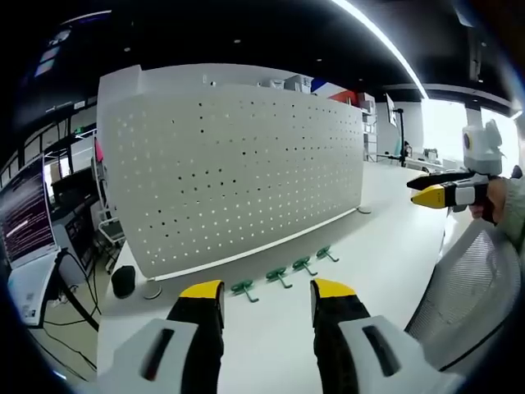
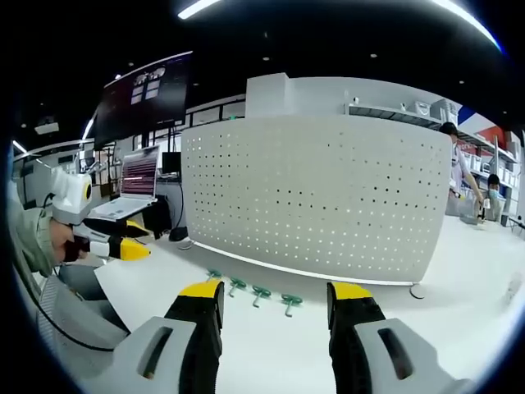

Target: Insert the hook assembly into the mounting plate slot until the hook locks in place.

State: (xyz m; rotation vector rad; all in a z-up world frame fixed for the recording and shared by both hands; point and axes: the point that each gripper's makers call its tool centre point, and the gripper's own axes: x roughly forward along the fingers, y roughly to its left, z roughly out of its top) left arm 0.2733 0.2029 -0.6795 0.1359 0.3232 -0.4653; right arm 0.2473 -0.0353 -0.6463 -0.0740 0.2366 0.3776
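Observation:
A white pegboard mounting plate (image 1: pixel 238 164) stands upright on the white table; I see it also in the right gripper view (image 2: pixel 320 193). Several green hooks (image 1: pixel 283 275) lie in a row on the table in front of its base, seen from the other side as green hooks (image 2: pixel 254 291). My left gripper (image 1: pixel 267 289) is open just short of the hooks, nothing between its yellow-tipped jaws. My right gripper (image 2: pixel 275 290) is open too, empty, close to the hook row. The right gripper (image 1: pixel 443 189) shows at the right of the left gripper view; the left gripper (image 2: pixel 115 242) at the left of the right gripper view.
A black round object (image 1: pixel 123 281) sits by the plate's left foot. A laptop (image 2: pixel 135 185) and monitors stand beyond the table's end. A mesh chair back (image 1: pixel 467 279) is at the table edge. People stand by shelves (image 2: pixel 472 185) far off.

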